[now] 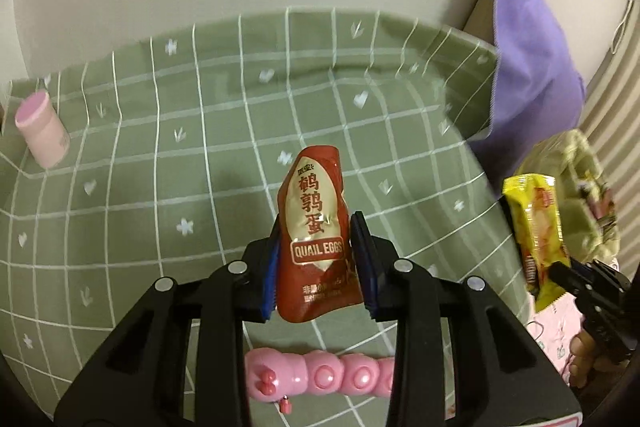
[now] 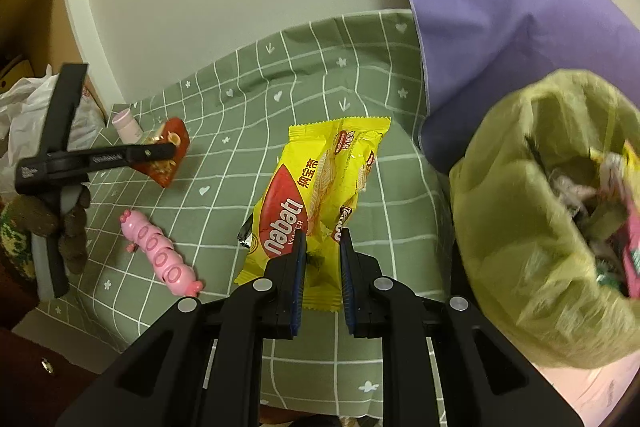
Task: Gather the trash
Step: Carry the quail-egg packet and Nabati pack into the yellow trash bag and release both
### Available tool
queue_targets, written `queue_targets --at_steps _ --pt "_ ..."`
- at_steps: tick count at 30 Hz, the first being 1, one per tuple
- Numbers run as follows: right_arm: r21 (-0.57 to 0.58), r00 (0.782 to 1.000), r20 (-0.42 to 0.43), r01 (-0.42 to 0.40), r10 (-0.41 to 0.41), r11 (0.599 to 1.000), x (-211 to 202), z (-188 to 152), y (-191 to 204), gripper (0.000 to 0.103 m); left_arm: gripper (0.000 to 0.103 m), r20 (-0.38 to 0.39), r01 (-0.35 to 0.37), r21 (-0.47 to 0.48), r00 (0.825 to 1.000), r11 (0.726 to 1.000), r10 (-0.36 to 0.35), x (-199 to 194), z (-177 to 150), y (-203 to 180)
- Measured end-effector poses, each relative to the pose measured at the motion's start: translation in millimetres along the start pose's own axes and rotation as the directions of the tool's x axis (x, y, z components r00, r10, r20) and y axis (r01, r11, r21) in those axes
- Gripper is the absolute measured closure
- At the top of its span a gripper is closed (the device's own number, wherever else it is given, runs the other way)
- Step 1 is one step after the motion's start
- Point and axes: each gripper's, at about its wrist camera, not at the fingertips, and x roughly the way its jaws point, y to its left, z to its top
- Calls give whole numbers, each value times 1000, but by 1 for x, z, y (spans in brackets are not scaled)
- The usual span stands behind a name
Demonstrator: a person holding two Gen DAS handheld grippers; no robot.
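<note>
We see the left gripper (image 1: 316,239) pinching a red quail-egg packet (image 1: 314,227) above the green checked cloth (image 1: 160,147); its lower end sits behind the pads. The right gripper (image 2: 323,239) clamps a yellow wafer wrapper (image 2: 320,187), crumpled at the grip. The green trash bag (image 2: 532,227) is blurred and cut off, contents unreadable. The pink toy (image 1: 320,375) is partly hidden.

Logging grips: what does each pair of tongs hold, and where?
Left tongs: red quail-egg packet, lower half. Right tongs: yellow Nabati wafer wrapper, bottom end.
</note>
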Motion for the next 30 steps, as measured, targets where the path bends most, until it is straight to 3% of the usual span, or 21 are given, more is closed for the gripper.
queue_targets --at_steps 9,16,24,30 --pt "-56 986 156 58 -48 997 -51 43 -9 87 71 162 55 112 984 992 -73 -57 47 -54" --pt "-79 958 262 143 -118 987 -97 60 -23 87 71 223 182 227 947 957 -233 -79 76 -119" --pt "-4 911 307 289 -274 957 -141 51 -67 87 71 172 316 324 907 892 -384 -66 90 -194" --pt "105 875 274 387 -400 916 -167 30 -124 86 71 42 447 378 867 811 -497 -34 85 -257"
